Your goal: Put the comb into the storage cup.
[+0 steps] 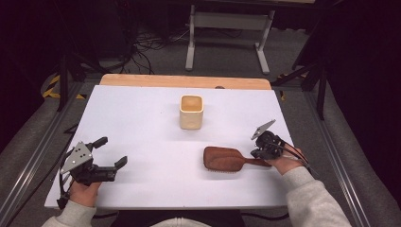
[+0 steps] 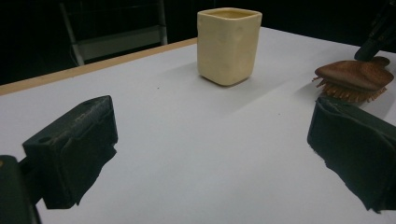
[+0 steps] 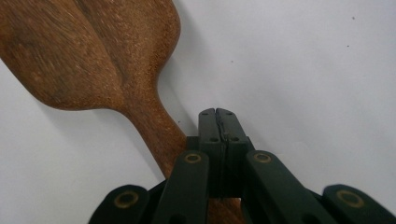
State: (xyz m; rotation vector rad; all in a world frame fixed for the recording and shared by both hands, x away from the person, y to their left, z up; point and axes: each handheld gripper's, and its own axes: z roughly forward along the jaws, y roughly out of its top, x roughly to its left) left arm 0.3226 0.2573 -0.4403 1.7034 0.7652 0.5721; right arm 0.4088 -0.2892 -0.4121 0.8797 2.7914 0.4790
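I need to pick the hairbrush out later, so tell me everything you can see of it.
The hairbrush is reddish-brown wood with a broad paddle head and a narrow handle. It lies bristles-down on the white table, in front of the cream cup, handle towards the right gripper, whose shut jaws sit over the handle; a grip cannot be confirmed.

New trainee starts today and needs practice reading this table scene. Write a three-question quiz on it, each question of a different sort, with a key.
1. True or false: the left gripper has its jaws closed on the cream cup.
2. Multiple choice: in the high view, the wooden hairbrush lies
A. inside the cup
B. on the white table, nearer the person than the cup
C. on the floor
3. Short answer: how do the jaws of the right gripper stand, and what lies under them?

Key
1. False; its jaws are wide apart over bare table, away from the cup.
2. B
3. Pressed together with nothing between them, above the brush handle.
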